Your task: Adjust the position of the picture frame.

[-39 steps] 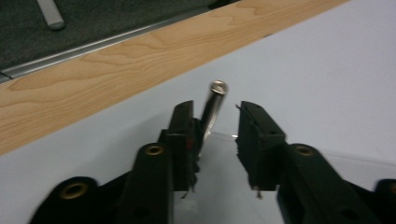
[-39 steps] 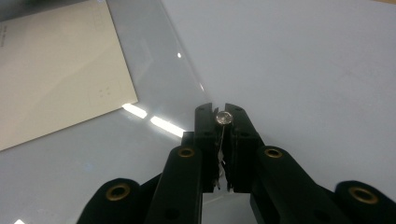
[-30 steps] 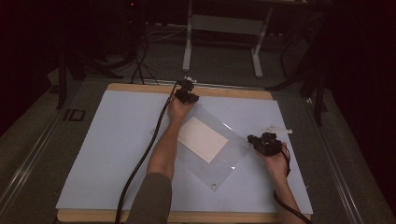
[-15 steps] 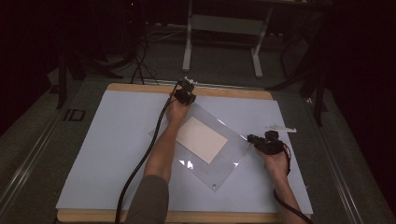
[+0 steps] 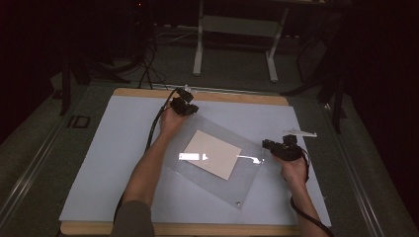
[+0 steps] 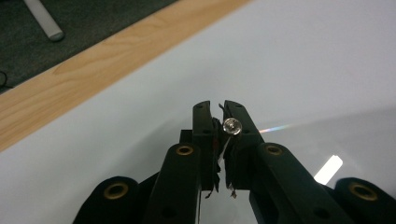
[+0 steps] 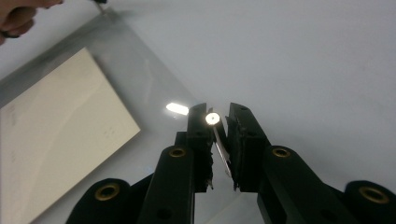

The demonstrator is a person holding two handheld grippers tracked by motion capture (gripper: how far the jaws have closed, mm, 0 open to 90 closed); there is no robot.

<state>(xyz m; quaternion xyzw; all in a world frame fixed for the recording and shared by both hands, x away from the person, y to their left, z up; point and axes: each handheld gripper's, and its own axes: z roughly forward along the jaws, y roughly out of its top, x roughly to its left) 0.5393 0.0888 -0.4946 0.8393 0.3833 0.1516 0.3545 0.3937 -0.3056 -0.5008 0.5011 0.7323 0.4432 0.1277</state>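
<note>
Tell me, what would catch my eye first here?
Probably the clear plastic sheet with a beige paper rectangle inside, lying askew mid-table and catching glare from the lights. The left gripper pinches its far corner and the right gripper its right corner, each beside a small silver stud.

A clear acrylic sheet lay diagonally over the pale tabletop, a small silver stud near its near corner. A tan rectangular card sat under or within it, turned the same way. Its far corner sat in the left claw, its right corner in the right claw.
</note>
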